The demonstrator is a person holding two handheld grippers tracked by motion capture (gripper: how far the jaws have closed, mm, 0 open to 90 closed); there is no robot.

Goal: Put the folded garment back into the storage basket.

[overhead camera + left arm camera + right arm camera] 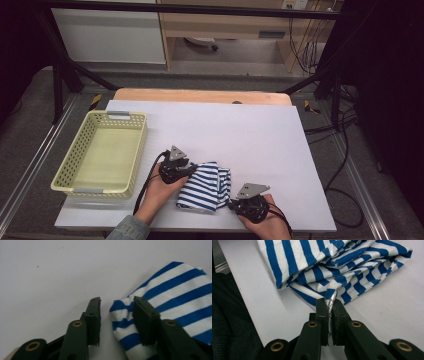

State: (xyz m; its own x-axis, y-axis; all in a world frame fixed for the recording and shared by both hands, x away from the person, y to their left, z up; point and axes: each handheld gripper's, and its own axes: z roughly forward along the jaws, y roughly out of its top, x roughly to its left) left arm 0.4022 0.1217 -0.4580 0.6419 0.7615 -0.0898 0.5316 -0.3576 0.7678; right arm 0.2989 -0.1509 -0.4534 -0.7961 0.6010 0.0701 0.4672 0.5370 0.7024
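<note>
The striped cloth (204,186), blue and white, lies bunched in loose folds on the white worktop (260,135), near its front edge and between the two grippers. In the high view its long axis runs from upper right to lower left, with the stripes following roughly the same line; the wider folded end sits towards the person. The right gripper (233,204) is clenched on the cloth's lower right edge: in the right gripper view a narrow pinch of fabric (330,298) is pressed between the two black jaws, which stand nearly together (329,305). The left gripper (189,169) sits at the cloth's upper left corner. In the left gripper view (117,305) its jaws stand partly apart, with a fold of the cloth (122,315) lying between them against the right-hand jaw; whether both pads press on it I cannot tell. A hand holds each gripper from the bottom of the high view. To the left of the cloth, well apart from it, a pale yellow perforated basket (80,145) stands on the worktop with its long axis running away from the person; its floor shows bare.
</note>
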